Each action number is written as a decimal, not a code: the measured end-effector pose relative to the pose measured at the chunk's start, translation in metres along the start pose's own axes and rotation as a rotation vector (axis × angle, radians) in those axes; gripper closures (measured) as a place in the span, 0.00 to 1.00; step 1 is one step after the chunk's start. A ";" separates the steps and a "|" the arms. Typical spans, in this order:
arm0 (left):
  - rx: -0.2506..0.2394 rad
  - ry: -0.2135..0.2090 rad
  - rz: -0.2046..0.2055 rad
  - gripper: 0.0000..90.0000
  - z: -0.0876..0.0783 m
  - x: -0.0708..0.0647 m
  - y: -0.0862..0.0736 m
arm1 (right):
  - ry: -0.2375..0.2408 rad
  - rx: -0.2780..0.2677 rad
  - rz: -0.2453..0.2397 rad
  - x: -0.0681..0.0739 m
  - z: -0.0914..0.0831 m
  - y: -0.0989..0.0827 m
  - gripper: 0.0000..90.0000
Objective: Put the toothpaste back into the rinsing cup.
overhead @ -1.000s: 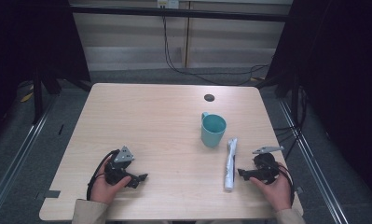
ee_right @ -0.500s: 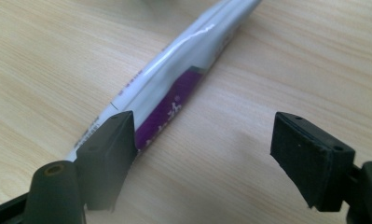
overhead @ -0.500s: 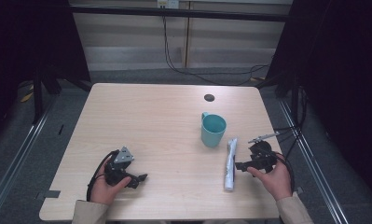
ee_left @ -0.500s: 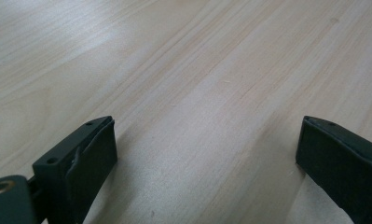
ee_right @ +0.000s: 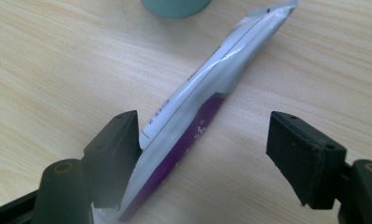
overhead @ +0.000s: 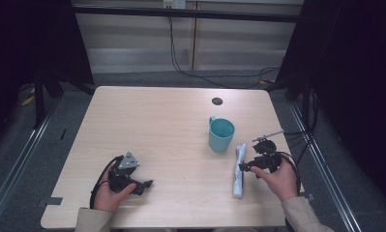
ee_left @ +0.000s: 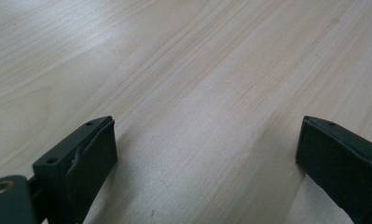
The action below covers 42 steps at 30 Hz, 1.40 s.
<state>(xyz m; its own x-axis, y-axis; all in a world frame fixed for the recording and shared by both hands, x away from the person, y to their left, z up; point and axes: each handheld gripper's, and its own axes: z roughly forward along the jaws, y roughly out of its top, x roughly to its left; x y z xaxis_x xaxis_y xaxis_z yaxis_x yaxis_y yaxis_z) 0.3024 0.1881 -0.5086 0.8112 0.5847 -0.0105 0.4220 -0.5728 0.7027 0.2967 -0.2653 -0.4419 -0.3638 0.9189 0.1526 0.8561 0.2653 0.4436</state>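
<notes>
Two grippers sit near the front edge of the table [overhead: 147, 116], one in each hand, well apart. In the right gripper view the mug [ee_right: 175, 6] is cut off at the top edge, so just its teal base shows; in the high view it stands whole and upright, one mug [overhead: 221, 135], just beside the far end of the single sachet [overhead: 239, 169]. That sachet [ee_right: 207, 102] is a long white and purple packet lying flat on the wood, its near end lost behind the jaw at the left of the right gripper view, and its small print is too fine to read. The right gripper [ee_right: 202, 140] hangs over it with jaws wide, lately narrowing, the packet between them but off to one side; whether that jaw touches it I cannot tell. The left gripper [ee_left: 204, 144] rests low over bare wood, jaws wide with nothing between them. One small dark round spot [overhead: 217, 101] marks the table's far side.
</notes>
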 end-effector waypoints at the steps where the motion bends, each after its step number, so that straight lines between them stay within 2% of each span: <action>1: 0.000 0.000 0.000 0.05 0.000 0.000 0.000 | -0.001 0.004 0.006 0.001 0.001 0.001 0.29; 14: -0.001 0.001 0.000 0.05 0.000 0.000 0.000 | -0.009 0.042 0.025 0.007 0.018 0.008 0.34; 19: -0.001 0.001 0.000 0.05 0.000 0.000 0.000 | -0.023 0.042 0.052 0.007 0.026 0.011 0.34; 20: -0.001 0.000 0.000 0.05 0.000 0.000 0.000 | -0.021 0.037 0.050 0.007 0.028 0.012 0.36; 23: 0.000 0.000 -0.001 0.05 0.000 0.000 0.000 | -0.031 0.069 0.067 0.008 0.033 0.014 0.40; 32: 0.000 0.000 -0.001 0.05 0.000 0.000 0.000 | -0.063 0.096 0.125 0.006 0.039 0.022 0.47; 35: -0.005 -0.004 -0.002 0.05 0.000 0.000 0.000 | -0.068 0.098 0.121 0.007 0.041 0.024 0.48; 38: -0.005 -0.005 -0.002 0.05 0.000 0.000 0.000 | -0.066 0.096 0.152 0.005 0.043 0.023 0.49; 42: -0.004 -0.006 -0.001 0.05 0.000 0.000 0.000 | -0.067 0.102 0.157 0.006 0.047 0.022 0.49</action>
<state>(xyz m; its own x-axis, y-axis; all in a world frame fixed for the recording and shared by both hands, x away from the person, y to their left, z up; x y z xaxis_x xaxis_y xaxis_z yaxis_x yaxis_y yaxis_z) 0.3028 0.1881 -0.5089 0.8131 0.5819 -0.0159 0.4216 -0.5699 0.7053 0.3305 -0.2405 -0.4726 -0.2001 0.9678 0.1525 0.9344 0.1417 0.3270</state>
